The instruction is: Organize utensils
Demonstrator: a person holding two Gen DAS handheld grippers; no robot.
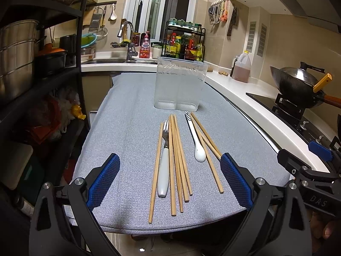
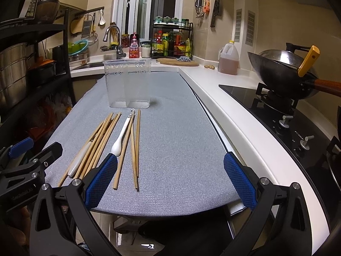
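Several wooden chopsticks (image 1: 177,162) lie lengthwise on the grey cloth (image 1: 127,128), with a white-handled fork (image 1: 164,170) among them and a white spoon (image 1: 197,140) with a striped handle end to their right. A clear two-compartment plastic holder (image 1: 180,83) stands empty behind them. My left gripper (image 1: 170,181) is open above the near ends of the utensils. In the right wrist view, my right gripper (image 2: 170,177) is open over bare cloth (image 2: 181,138), right of the chopsticks (image 2: 127,145), spoon (image 2: 121,136), fork (image 2: 80,160) and holder (image 2: 127,83).
A white counter (image 2: 223,98) runs along the right, with a stove and a wok (image 2: 283,74), an oil jug (image 2: 228,57) and a cutting board (image 2: 177,61). A sink and faucet (image 1: 127,40) stand behind. A black shelf rack (image 1: 42,64) with pots is left.
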